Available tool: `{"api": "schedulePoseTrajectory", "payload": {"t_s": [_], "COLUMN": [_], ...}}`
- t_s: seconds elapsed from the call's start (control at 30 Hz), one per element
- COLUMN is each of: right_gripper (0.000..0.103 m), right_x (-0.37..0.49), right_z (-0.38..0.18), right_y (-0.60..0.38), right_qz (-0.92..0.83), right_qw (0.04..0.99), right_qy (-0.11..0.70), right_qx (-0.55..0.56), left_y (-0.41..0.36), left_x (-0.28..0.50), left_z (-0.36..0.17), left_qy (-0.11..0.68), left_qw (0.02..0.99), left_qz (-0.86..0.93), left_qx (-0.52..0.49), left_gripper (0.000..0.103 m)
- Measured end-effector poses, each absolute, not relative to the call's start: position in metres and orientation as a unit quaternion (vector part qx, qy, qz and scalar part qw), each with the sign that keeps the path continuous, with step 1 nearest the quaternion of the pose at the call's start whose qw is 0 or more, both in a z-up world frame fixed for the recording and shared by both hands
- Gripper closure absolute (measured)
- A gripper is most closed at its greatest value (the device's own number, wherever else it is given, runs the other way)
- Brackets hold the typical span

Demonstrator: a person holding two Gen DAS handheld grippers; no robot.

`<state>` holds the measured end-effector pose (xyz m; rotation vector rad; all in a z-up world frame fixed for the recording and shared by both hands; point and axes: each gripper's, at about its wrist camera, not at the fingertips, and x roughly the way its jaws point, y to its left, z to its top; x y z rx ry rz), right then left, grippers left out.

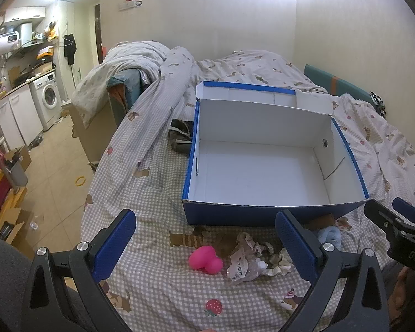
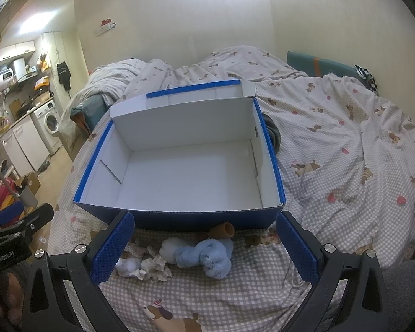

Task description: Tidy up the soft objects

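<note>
An open blue cardboard box (image 1: 274,213) with a white, empty inside sits on the checked bed sheet; the same box (image 2: 179,218) fills the middle of the right wrist view. In front of it lie a pink rubber toy (image 1: 204,260), crumpled paper and cloth scraps (image 1: 251,260), and a light blue plush toy (image 2: 207,254) with a small brown piece (image 2: 222,229) behind it. My left gripper (image 1: 204,238) hovers open above the pink toy. Over the blue plush, my right gripper (image 2: 204,238) is open too. Neither holds anything.
A rumpled duvet (image 2: 332,116) covers the bed behind and right of the box. Dark clothing (image 1: 181,135) lies at the box's left side. The bed's left edge drops to a tiled floor (image 1: 52,171) with cardboard boxes, and a washing machine (image 1: 48,95) stands farther off.
</note>
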<state>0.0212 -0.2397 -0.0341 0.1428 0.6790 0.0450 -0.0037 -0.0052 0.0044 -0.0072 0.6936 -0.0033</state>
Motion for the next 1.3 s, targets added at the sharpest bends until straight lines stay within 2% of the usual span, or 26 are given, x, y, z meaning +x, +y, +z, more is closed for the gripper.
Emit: {"api": "schedulePoseTrajectory", "payload": {"t_s": [0.73, 0.93, 1.3], "right_gripper": [0.0, 0.0, 0.0], "right_x": [0.026, 0.038, 0.071], "right_z": [-0.027, -0.021, -0.024], "right_y": [-0.242, -0.255, -0.263], "right_qz": [0.034, 0.053, 0.022], "right_qw": [0.939, 0.929, 0.91], "right_qy": [0.333, 0.347, 0.408], "right_qx": [0.077, 0.115, 0.075], "left_y": [-0.005, -0.017, 0.008], "left_x": [-0.003, 0.002, 0.047], "left_z": [0.006, 0.019, 0.014], "left_qy": [0.344, 0.349, 0.432], "left_qw": [0.939, 0.936, 0.902], "left_qz": [-0.006, -0.004, 0.013], "left_qx": [-0.007, 0.034, 0.003], "left_gripper": [0.002, 0.002, 0.002]}}
